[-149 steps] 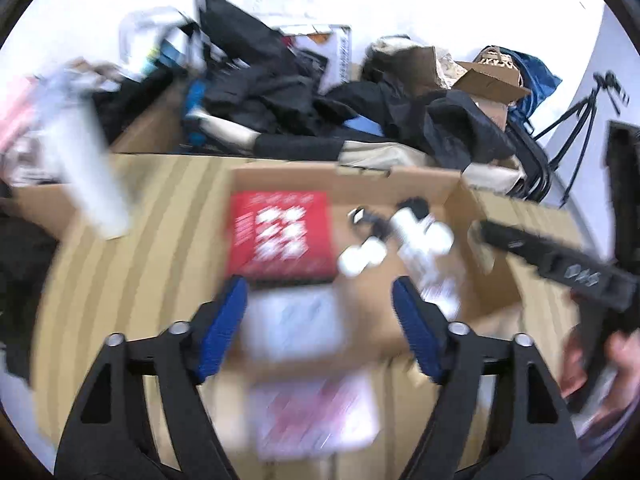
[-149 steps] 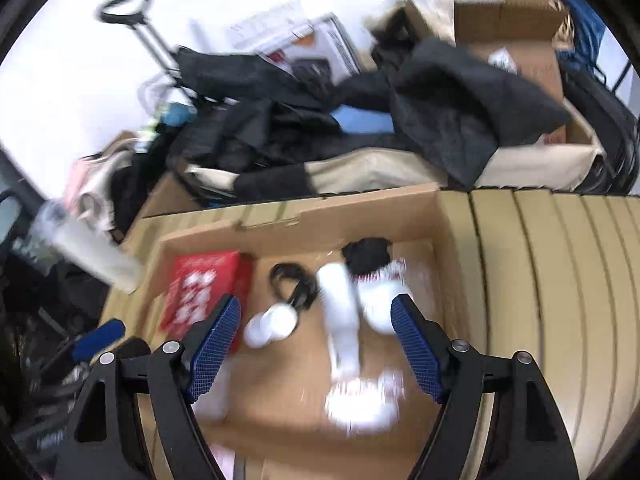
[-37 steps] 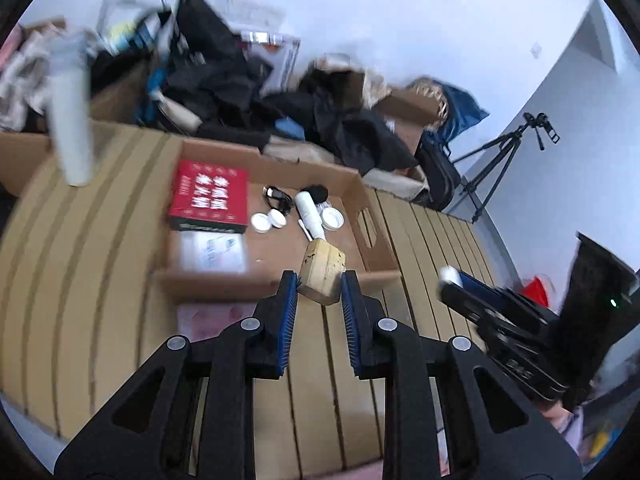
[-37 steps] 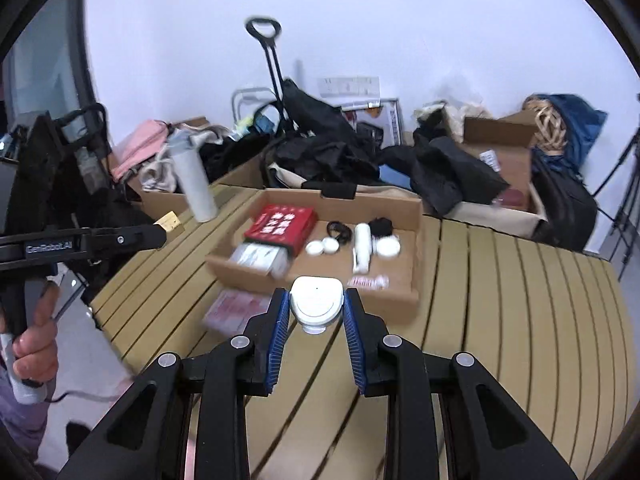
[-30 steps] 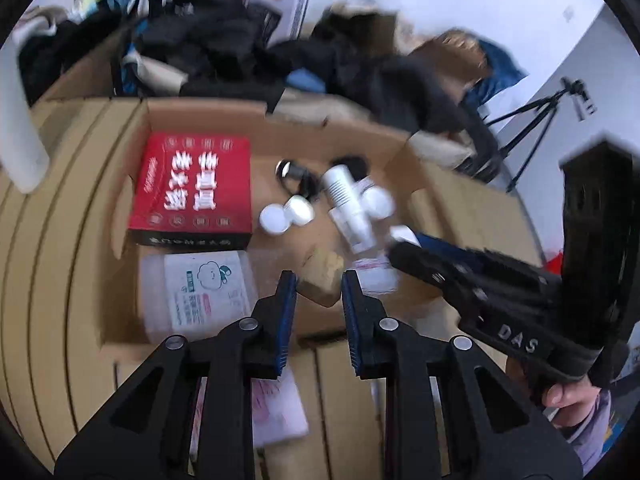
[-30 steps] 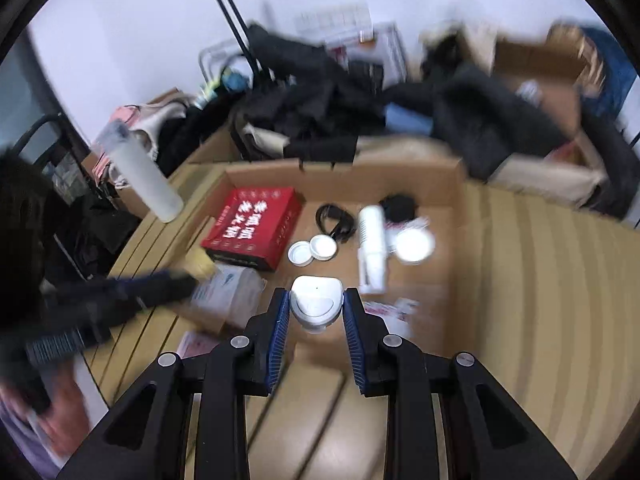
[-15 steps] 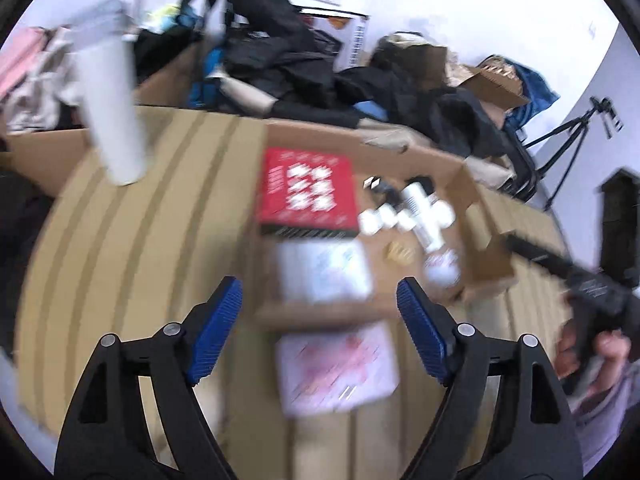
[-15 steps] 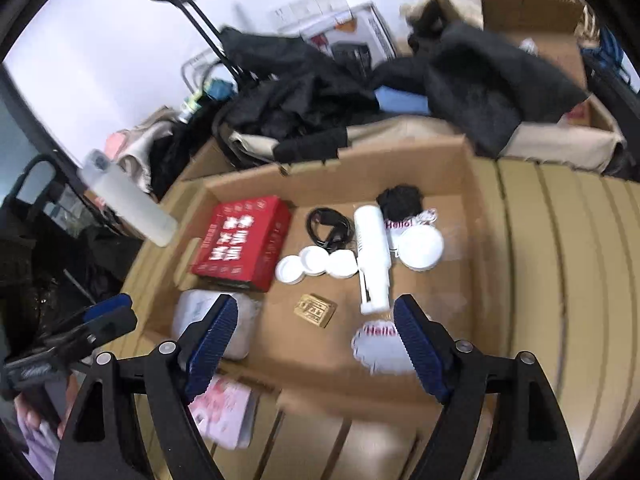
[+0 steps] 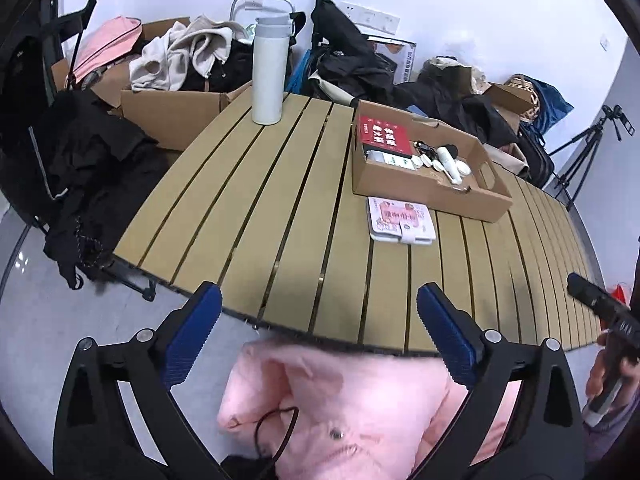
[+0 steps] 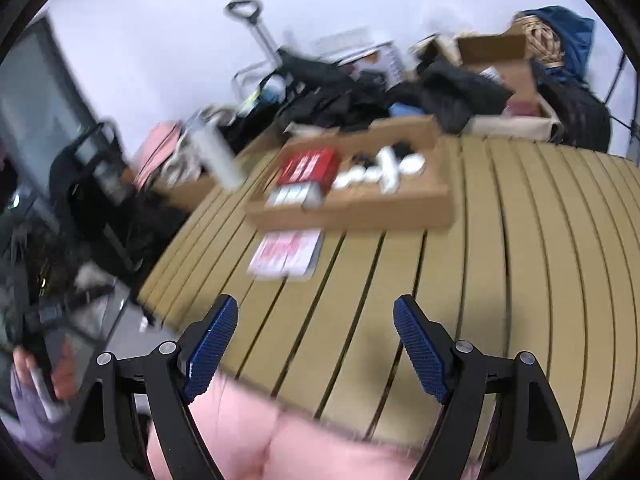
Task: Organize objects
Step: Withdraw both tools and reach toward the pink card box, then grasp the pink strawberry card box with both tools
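Pink and white, the flat packet (image 9: pixel 401 220) lies alone on the slatted counter (image 9: pixel 248 216), just outside the near wall of the cardboard box (image 9: pixel 424 186), at about twelve o'clock in the left wrist view and eleven o'clock in the blurred right one. It looks light, thin and probably glossy, so it may slide when nudged; I judge the best hold is across a short edge or a raised corner, pinched gently so it does not crease. The box already holds a red carton (image 9: pixel 383 136) and small white jars and a tube (image 9: pixel 446 159). The left hand-held gripper (image 9: pixel 316 326) is opening wide with nothing between its jaws; the right hand-held gripper (image 10: pixel 316 338) stands spread and empty, both well short of the packet.
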`<control>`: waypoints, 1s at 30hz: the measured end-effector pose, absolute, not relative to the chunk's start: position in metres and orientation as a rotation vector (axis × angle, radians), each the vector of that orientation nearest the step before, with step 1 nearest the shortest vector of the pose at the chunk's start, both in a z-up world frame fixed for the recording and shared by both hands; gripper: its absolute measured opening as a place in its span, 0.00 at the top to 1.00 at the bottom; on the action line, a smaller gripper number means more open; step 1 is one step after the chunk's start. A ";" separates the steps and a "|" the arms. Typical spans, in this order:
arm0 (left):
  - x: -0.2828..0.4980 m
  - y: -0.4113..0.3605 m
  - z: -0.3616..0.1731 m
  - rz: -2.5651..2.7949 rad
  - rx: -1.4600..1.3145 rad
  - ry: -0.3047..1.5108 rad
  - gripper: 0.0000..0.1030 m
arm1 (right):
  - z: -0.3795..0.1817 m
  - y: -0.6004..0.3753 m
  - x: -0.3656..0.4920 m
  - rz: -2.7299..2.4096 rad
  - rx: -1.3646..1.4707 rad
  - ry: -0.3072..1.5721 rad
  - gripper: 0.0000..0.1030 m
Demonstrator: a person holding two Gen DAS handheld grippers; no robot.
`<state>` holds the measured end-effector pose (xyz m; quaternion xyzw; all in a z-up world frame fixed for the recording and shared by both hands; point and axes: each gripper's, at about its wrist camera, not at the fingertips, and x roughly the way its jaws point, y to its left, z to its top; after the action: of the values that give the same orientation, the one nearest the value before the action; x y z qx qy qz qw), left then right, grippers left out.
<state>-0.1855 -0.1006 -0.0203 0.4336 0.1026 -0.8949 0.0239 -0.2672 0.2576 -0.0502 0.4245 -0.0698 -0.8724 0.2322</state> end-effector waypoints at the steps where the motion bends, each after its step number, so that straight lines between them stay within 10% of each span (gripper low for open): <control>1: -0.183 -0.100 -0.018 -2.776 1.331 0.321 0.03 | -0.050 0.255 -0.256 -2.399 1.158 -0.182 0.19; 19: -0.199 -0.095 -0.064 -2.787 1.412 0.397 0.00 | -0.079 0.224 -0.236 -2.341 1.187 -0.148 0.34; 30: -0.343 -0.077 -0.134 -2.815 1.540 0.653 0.33 | -0.145 0.141 -0.374 -2.352 1.277 -0.143 0.36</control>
<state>-0.3431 -0.0774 -0.1340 0.4692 0.1990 -0.8578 -0.0663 -0.3738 0.1407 -0.1452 0.4637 -0.0519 -0.8543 0.2288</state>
